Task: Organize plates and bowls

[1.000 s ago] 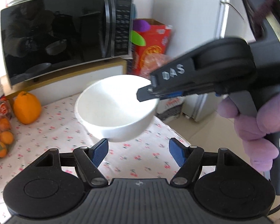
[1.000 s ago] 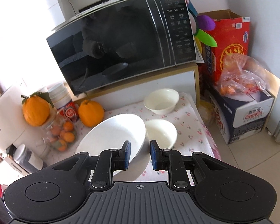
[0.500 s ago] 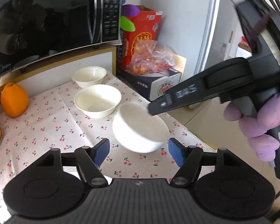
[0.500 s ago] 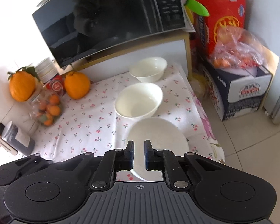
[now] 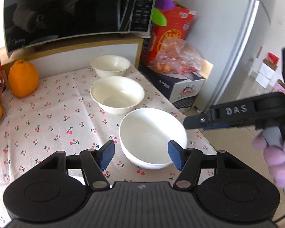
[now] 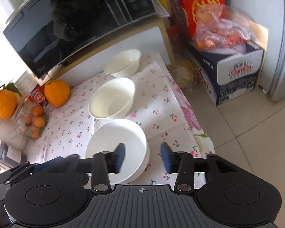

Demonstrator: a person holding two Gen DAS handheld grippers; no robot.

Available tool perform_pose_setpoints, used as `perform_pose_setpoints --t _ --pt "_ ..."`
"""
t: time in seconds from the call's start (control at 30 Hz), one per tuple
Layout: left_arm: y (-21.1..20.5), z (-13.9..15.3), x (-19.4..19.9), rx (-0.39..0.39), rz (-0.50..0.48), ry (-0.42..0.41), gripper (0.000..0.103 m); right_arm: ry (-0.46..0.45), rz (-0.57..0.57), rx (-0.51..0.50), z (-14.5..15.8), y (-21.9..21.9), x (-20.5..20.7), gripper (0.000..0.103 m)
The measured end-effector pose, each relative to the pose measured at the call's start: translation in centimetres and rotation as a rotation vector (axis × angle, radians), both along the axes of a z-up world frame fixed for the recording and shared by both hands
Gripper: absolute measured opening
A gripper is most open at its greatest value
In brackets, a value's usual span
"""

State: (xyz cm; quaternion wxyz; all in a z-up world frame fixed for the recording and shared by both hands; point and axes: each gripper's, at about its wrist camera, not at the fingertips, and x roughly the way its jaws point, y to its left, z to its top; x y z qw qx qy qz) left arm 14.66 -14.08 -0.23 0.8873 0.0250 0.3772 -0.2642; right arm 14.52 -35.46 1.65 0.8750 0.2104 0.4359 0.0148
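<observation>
We count three white bowls in a row along the right edge of the desk (image 5: 47,114), all empty. Nearest bowl (image 5: 152,136) sits on the cherry-print cloth; left tool (image 5: 140,156) is spread, its jaws just closing, pads either side of the bowl's near wall, not pressing. Right tool (image 6: 142,156) has just been opening: jaws apart, straddling that bowl's right rim without gripping. Middle bowl (image 5: 117,94) close behind, far bowl (image 5: 110,65) at the back edge. Two large oranges (image 6: 56,93) far left; small oranges in a clear container (image 6: 33,122).
</observation>
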Motion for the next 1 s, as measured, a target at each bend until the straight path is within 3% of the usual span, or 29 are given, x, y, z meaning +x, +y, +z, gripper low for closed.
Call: perform_pose_setpoints --t 0.27,0.4,0.5,0.57,0.63,1.0 --pt "-0.2 -1.8 2.1 0.013 0.091 0.068 0.042 0.065 -0.046 0.035 -2.2 -0.1 1.0 0.044" --pt "0.0 -2.5 2.9 -0.002 0.115 0.116 0.029 0.080 -0.079 0.072 -2.9 -0.3 1.3 0.042" --pt "0.0 -2.8 3.2 -0.012 0.114 0.138 0.015 0.091 -0.077 0.094 -3.1 -0.3 1.5 0.025" --pt "0.0 -2.8 3.1 -0.018 0.110 0.142 0.015 0.105 -0.075 0.096 -3.1 -0.2 1.7 0.017" --pt "-0.1 -2.6 2.9 -0.013 0.096 0.138 0.014 0.110 -0.069 0.097 -2.8 0.0 1.6 0.016" --pt "-0.6 -1.7 1.2 0.017 0.081 0.188 0.014 0.151 -0.057 0.059 -0.6 0.3 -0.3 0.017"
